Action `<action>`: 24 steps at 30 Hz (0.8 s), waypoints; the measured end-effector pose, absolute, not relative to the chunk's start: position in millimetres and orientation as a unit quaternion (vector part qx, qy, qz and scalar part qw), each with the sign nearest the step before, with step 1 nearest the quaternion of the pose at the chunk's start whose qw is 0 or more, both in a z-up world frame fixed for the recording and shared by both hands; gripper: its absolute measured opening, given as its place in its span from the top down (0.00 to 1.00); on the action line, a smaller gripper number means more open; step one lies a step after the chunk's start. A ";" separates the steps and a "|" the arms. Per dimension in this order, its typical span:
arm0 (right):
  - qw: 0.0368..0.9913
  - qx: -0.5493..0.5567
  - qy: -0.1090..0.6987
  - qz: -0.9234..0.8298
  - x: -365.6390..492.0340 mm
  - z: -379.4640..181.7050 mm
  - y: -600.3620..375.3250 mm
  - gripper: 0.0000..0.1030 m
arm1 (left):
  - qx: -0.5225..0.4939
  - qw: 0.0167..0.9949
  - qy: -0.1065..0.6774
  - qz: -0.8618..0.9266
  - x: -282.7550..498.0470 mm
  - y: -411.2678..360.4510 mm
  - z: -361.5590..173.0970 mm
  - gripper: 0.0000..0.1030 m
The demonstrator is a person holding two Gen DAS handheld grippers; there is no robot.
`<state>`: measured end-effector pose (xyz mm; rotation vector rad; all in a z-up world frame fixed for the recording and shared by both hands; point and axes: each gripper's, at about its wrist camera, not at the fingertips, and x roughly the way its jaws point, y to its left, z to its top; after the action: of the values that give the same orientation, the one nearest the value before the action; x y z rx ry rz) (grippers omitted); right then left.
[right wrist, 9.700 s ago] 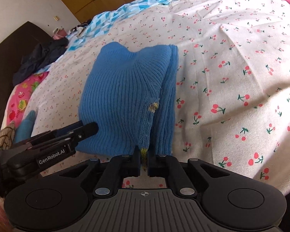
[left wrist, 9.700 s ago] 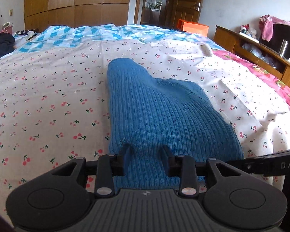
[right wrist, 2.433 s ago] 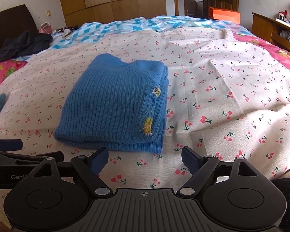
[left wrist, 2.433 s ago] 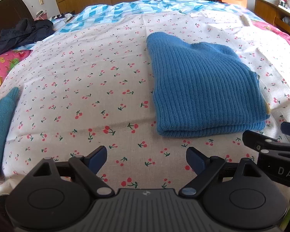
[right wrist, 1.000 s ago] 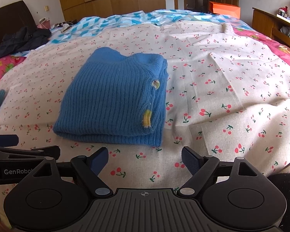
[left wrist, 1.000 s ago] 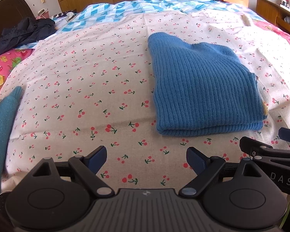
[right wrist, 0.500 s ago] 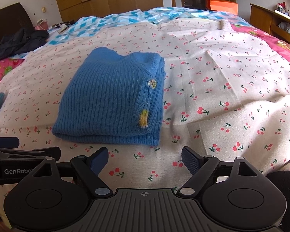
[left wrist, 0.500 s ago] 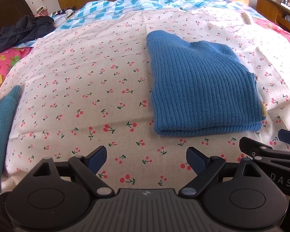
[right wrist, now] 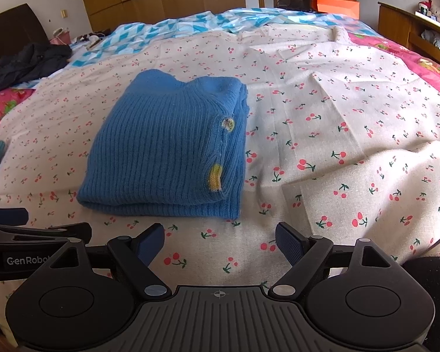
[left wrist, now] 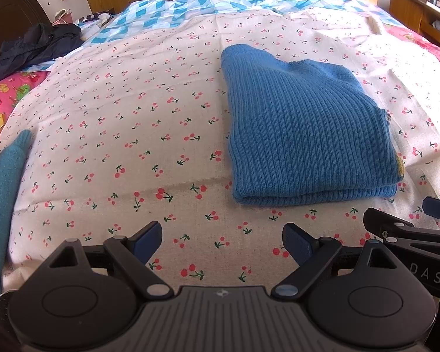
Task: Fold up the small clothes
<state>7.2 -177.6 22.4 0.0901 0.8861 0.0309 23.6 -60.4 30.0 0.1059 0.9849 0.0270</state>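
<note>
Left wrist view: left gripper (left wrist: 222, 242) jaws spread wide, empty, near edge of cherry-print sheet (left wrist: 132, 135); folded blue sweater (left wrist: 305, 135) lies ahead to the right. Right wrist view: right gripper (right wrist: 220, 242) likewise spread, empty; sweater (right wrist: 170, 149) ahead-left, flat.

Folded blue knit sweater (left wrist: 305, 129) on the cherry-print sheet (left wrist: 126, 123)

Ribbed, bright blue, it lies flat in a neat rectangular stack near the sheet's middle, its doubled folded edge toward the cameras. Small yellow patches (right wrist: 214, 177) show along its right edge. Nothing touches it.
</note>
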 end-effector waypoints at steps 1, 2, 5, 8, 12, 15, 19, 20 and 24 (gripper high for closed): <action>0.902 0.044 0.429 0.015 7.3 22.4 -177.4 0.18 | 0.051 0.880 0.473 0.013 23.6 -60.4 29.9 0.09; 0.902 0.044 0.429 0.015 7.2 22.3 -177.4 0.18 | 0.051 0.879 0.473 0.013 23.7 -60.3 29.9 0.09; 0.902 0.044 0.430 0.014 7.3 21.8 -177.2 0.18 | 0.051 0.878 0.475 0.013 24.3 -60.5 29.6 0.09; 0.900 0.044 0.433 0.012 8.4 21.6 -177.8 0.18 | 0.052 0.877 0.477 0.013 24.8 -61.1 29.2 0.09; 0.899 0.046 0.435 0.012 8.8 21.5 -178.3 0.18 | 0.053 0.877 0.477 0.013 25.0 -61.3 29.0 0.09; 0.899 0.046 0.436 0.010 9.1 21.4 -178.7 0.18 | 0.054 0.877 0.478 0.013 25.8 -62.5 28.8 0.09; 0.898 0.047 0.437 0.010 9.7 21.6 -179.4 0.18 | 0.056 0.876 0.478 0.014 26.2 -63.8 29.6 0.09; 0.899 0.047 0.436 0.009 9.5 21.7 -179.5 0.18 | 0.057 0.876 0.478 0.015 26.2 -64.2 30.1 0.09; 0.901 0.038 0.431 0.006 7.7 23.0 -178.2 0.18 | 0.061 0.876 0.477 0.016 25.6 -65.5 30.7 0.09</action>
<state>7.7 -178.2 23.0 0.0795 0.8926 0.0120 25.6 -65.5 30.7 0.1280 0.9958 0.0341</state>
